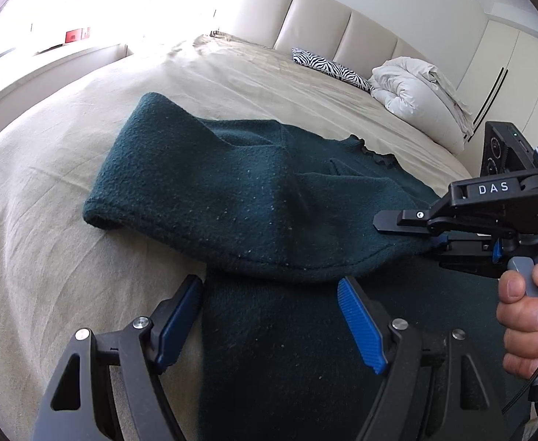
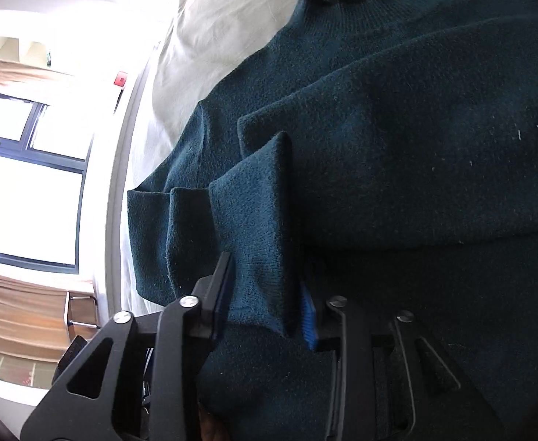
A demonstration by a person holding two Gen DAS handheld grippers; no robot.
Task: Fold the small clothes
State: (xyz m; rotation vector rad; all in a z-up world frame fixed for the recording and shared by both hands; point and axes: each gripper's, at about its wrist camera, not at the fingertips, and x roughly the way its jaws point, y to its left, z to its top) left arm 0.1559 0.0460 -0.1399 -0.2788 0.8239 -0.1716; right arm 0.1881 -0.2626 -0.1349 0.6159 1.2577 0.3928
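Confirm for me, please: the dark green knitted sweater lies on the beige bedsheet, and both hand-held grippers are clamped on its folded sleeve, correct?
Not quite. Only the right hand-held gripper is clamped on the folded sleeve of the dark green knitted sweater on the beige bedsheet. The left wrist view shows the left hand-held gripper open, holding nothing.

A big bed (image 1: pixel 67 191) with a tan sheet holds a dark green sweater (image 1: pixel 210 191), a zebra pillow (image 1: pixel 329 68) and a white blanket (image 1: pixel 416 92).
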